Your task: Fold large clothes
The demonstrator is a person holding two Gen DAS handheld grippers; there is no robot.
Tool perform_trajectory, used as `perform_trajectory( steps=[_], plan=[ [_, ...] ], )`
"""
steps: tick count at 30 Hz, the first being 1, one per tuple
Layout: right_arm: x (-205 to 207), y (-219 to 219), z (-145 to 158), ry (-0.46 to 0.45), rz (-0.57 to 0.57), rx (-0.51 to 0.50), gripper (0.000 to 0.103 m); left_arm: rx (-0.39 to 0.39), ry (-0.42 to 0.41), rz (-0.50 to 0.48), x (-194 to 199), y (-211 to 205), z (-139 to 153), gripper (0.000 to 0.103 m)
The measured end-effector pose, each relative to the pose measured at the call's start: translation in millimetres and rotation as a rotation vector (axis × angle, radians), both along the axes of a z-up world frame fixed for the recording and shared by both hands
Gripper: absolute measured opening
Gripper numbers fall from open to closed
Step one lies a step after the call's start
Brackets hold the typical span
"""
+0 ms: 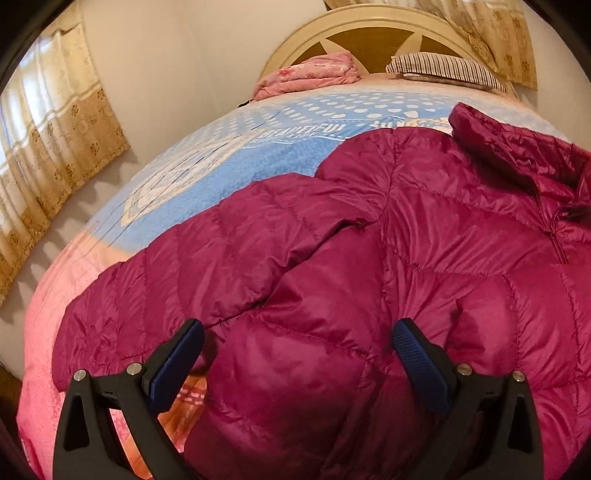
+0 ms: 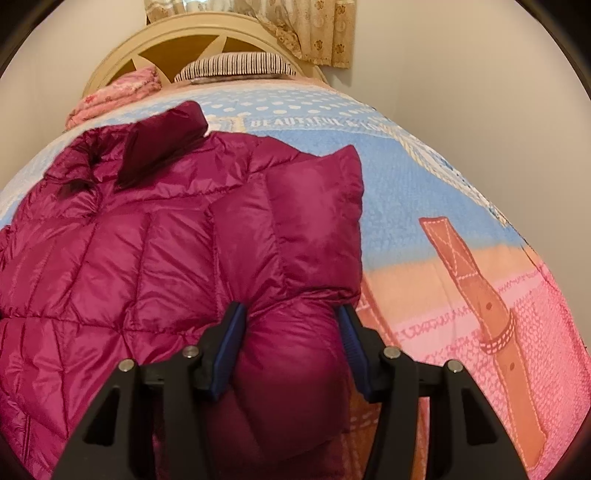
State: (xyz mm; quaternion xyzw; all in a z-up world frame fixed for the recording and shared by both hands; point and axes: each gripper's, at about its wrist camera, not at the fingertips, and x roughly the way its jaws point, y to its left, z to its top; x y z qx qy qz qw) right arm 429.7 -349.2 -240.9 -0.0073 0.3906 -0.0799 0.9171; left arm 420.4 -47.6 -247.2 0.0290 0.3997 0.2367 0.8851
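Observation:
A magenta quilted down jacket lies spread on the bed, collar toward the headboard. In the left wrist view its left sleeve lies out to the left. My left gripper is open, its jaws wide apart over the jacket's lower hem. In the right wrist view the jacket has its right sleeve folded over the body. My right gripper has its jaws pressed against both sides of a puffy fold of the jacket's lower right edge, gripping it.
The bed carries a blue, pink and orange printed blanket. A folded pink quilt and a striped pillow lie by the cream headboard. Curtains hang at the left, and a wall runs along each side.

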Motion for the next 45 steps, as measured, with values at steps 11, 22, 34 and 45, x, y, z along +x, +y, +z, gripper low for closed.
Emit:
perform_trajectory(
  steps=[11, 22, 34, 45],
  plan=[
    [-54.4, -16.5, 56.8, -0.132, -0.049, 0.049, 0.099, 0.028, -0.140, -0.016, -61.2, 85.5, 74.2, 0.102],
    [-118.9, 65.5, 39.5, -0.095, 0.189, -0.044, 0.099, -0.040, 0.013, 0.260, -127.5, 260.0, 19.8, 0.102],
    [-147.6, 90.2, 46.2, -0.130, 0.242, -0.099, 0.099, -0.199, 0.035, 0.120, -106.2, 244.1, 6.6, 0.021],
    [-154.8, 28.4, 59.0, -0.173, 0.089, -0.052, 0.099, 0.026, -0.149, 0.003, -112.9, 195.5, 94.0, 0.009]
  ],
)
